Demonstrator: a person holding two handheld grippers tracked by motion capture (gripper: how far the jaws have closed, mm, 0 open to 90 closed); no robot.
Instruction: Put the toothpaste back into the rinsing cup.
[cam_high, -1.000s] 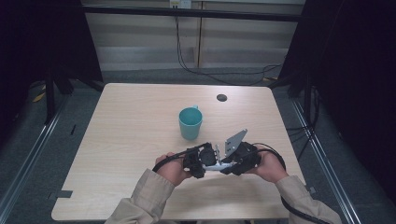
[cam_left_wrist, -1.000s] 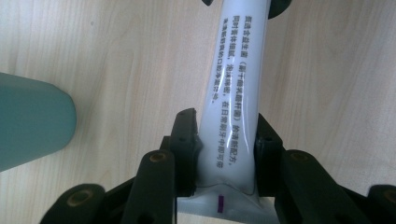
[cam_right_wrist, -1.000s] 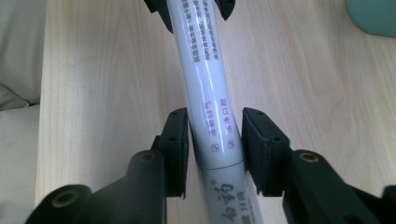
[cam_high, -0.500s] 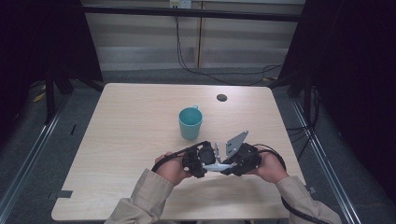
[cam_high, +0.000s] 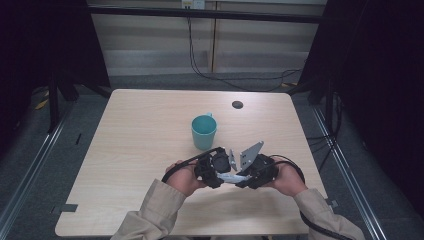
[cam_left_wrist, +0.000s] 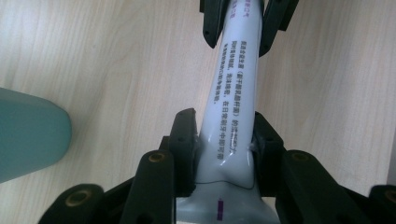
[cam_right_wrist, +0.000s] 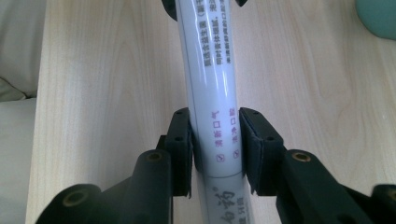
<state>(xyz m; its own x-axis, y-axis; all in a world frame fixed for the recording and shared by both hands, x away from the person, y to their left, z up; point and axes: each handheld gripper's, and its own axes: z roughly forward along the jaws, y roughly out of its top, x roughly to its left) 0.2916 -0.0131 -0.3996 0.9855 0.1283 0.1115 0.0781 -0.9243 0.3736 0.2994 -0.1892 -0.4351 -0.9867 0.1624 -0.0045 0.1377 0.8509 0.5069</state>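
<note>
Above table, both hand-held grippers (cam_high: 234, 176) clamping tube (cam_high: 231, 177)

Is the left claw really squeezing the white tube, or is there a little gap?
Touching. In the left gripper view, the left claw presses both black pads against the white tube, and the tube looks pinched in between them.

The white tube (cam_right_wrist: 210, 79) bears Chinese print: between the right gripper's jaws, purple 清新口气 with a ticked box, beside it a second purple line, blurred. Past the jaws run grey columns, too small to read.
</note>
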